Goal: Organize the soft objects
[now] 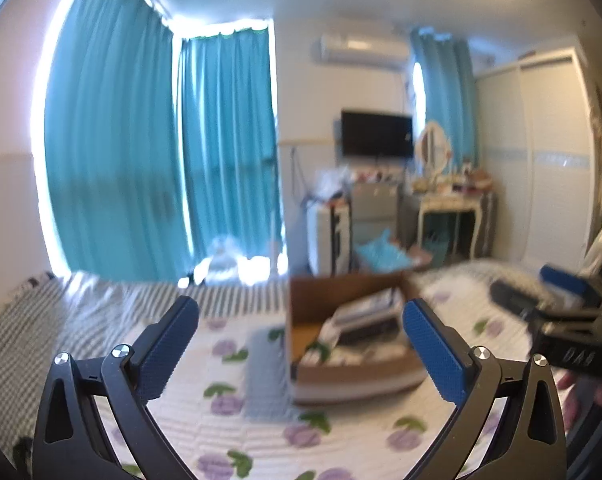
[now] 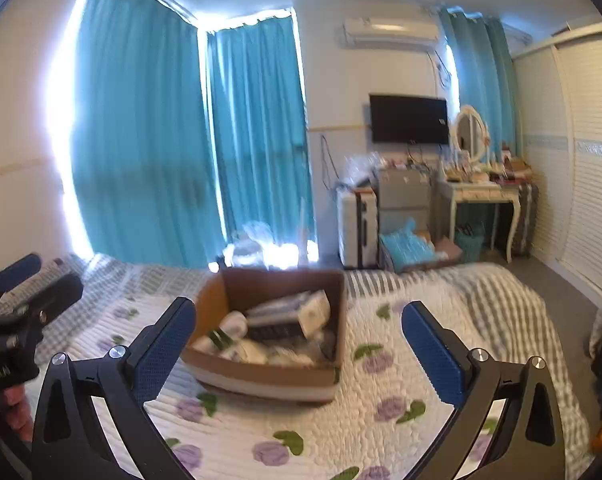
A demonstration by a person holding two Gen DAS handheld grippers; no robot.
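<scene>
A brown cardboard box (image 2: 333, 292) stands on the floral quilt (image 2: 341, 432) of the bed, filled with several folded and rolled soft items and packets (image 2: 277, 328). It also shows in the left wrist view (image 1: 301, 304). A folded grey cloth (image 1: 267, 376) lies on the quilt just left of the box. My left gripper (image 1: 301, 344) is open and empty, held above the quilt facing the cloth and box. My right gripper (image 2: 299, 344) is open and empty, facing the box. Each gripper shows at the edge of the other's view, the right one (image 1: 557, 300) and the left one (image 2: 25, 284).
A grey striped blanket (image 1: 101, 300) covers the far part of the bed. Teal curtains (image 2: 149, 140) hang behind. A small fridge (image 2: 405, 196), white dresser (image 2: 481, 196), wall TV (image 2: 409, 120) and wardrobe (image 2: 581, 160) stand beyond the bed. A box with a teal bag (image 2: 409, 246) sits on the floor.
</scene>
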